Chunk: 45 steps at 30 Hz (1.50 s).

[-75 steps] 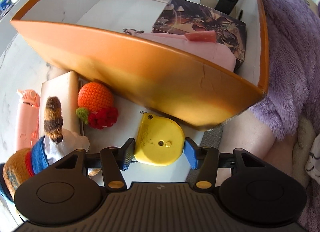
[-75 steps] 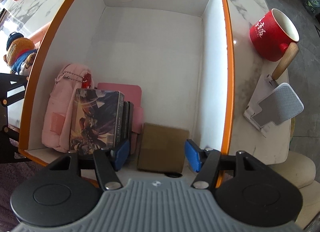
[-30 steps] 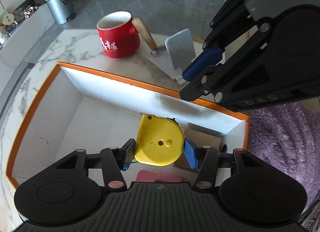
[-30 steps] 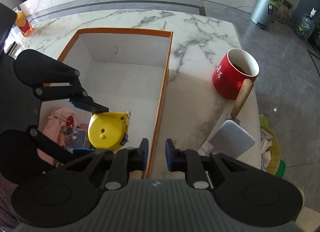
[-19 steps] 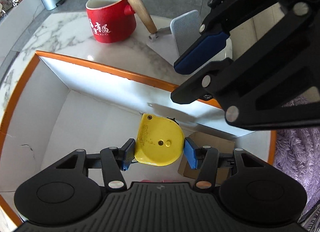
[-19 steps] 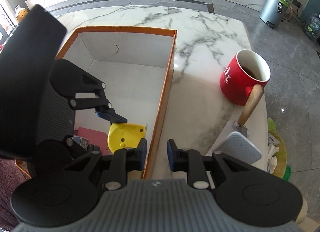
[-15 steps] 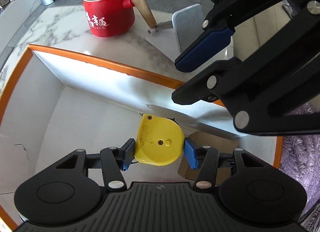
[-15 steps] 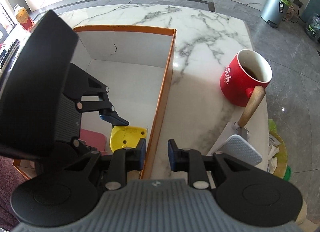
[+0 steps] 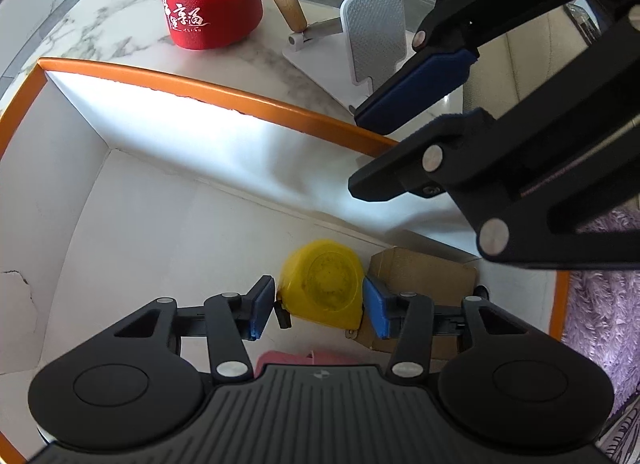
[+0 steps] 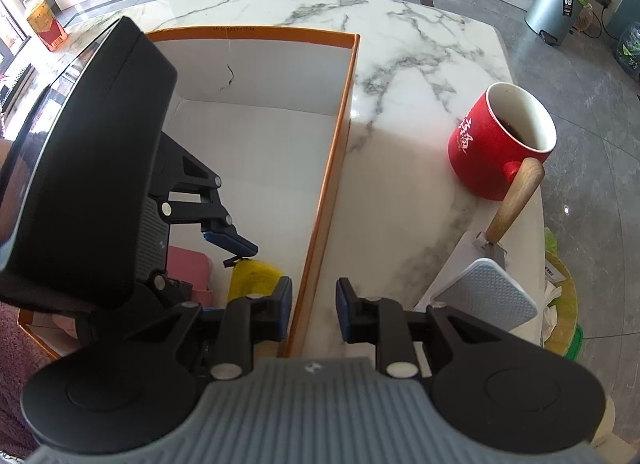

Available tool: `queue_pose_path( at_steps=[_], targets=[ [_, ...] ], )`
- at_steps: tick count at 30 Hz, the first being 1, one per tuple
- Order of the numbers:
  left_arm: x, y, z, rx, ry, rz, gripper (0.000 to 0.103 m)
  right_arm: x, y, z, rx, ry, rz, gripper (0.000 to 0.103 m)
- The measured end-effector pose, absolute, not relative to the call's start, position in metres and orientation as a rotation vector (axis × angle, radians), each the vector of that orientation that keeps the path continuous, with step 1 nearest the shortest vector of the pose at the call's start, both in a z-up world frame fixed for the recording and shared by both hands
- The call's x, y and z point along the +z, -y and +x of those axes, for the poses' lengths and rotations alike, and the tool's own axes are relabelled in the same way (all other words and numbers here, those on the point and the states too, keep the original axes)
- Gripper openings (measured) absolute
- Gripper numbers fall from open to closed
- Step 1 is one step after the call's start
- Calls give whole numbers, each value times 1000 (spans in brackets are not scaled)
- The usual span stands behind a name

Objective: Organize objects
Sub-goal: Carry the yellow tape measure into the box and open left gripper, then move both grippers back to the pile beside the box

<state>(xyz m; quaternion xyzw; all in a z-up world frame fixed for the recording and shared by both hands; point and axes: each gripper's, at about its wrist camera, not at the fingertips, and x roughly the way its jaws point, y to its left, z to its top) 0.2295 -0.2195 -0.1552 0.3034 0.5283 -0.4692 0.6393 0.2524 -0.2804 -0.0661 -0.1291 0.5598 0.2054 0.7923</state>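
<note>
The yellow tape measure (image 9: pixel 322 282) is down in the orange-rimmed box (image 9: pixel 224 93) now, a rounded, D-shaped plastic case with a circular face turned up and a small black tab sticking out at its lower left. It looks slightly blurred in the left wrist view. It sits on the white floor of the box, near the corner closest to the person, just beside a flat brown cardboard piece (image 9: pixel 424 280) on its right and with a pink item (image 9: pixel 284 358) peeking out nearer the camera.

The left gripper (image 9: pixel 318 308) hangs right over it, blue pads spread apart with the tape measure between them; there's a sliver of gap on the left pad's side, while the right pad looks close against the case, though I can't say it's touching. From the right wrist view the tape measure (image 10: pixel 252 278) shows as a yellow lump under the left gripper's blue fingertip, next to the pink item (image 10: pixel 190 270).

The right gripper (image 10: pixel 314 310) is holding nothing, its two pads parted and straddling the box's right wall, one pad inside the box, one over the marble table (image 10: pixel 400 111). Out on that table stand a red mug (image 10: pixel 492 155) with a wooden handle and a white phone stand (image 10: pixel 486 296).
</note>
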Motion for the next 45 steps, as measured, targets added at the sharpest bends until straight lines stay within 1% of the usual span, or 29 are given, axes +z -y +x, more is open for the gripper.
queue_pose_path(
  at_steps=[8, 9, 13, 14, 16, 19, 23, 27, 33, 38, 42, 45],
  targets=[
    [-135, 202, 228, -1074, -1205, 607, 55, -56, 284, 249, 432, -1191, -255, 25],
    [-134, 200, 225, -1065, -1198, 603, 54, -55, 284, 247, 432, -1187, -254, 25],
    [-118, 186, 222, -1010, -1163, 571, 43, -45, 283, 240, 451, -1154, -233, 25],
    [-113, 181, 221, -987, -1153, 561, 40, -42, 282, 238, 462, -1139, -224, 23],
    [-101, 174, 220, -935, -1126, 550, 38, -33, 279, 235, 486, -1103, -212, 16],
    [-86, 159, 218, -850, -1079, 548, 38, -28, 265, 233, 528, -1086, -222, 16],
    [-69, 135, 215, -725, -1026, 513, 38, -51, 235, 239, 574, -1152, -268, 16],
    [-55, 110, 211, -626, -964, 444, 38, -87, 206, 249, 573, -1207, -388, 16],
    [-45, 81, 208, -577, -938, 340, 38, -128, 183, 266, 522, -1278, -478, 17],
    [-47, 71, 203, -570, -934, 351, 38, -141, 178, 270, 470, -1284, -511, 18],
    [-47, 66, 202, -570, -931, 336, 38, -145, 182, 274, 438, -1334, -484, 18],
    [-44, 59, 200, -558, -917, 317, 38, -145, 181, 270, 428, -1324, -502, 17]
  ],
)
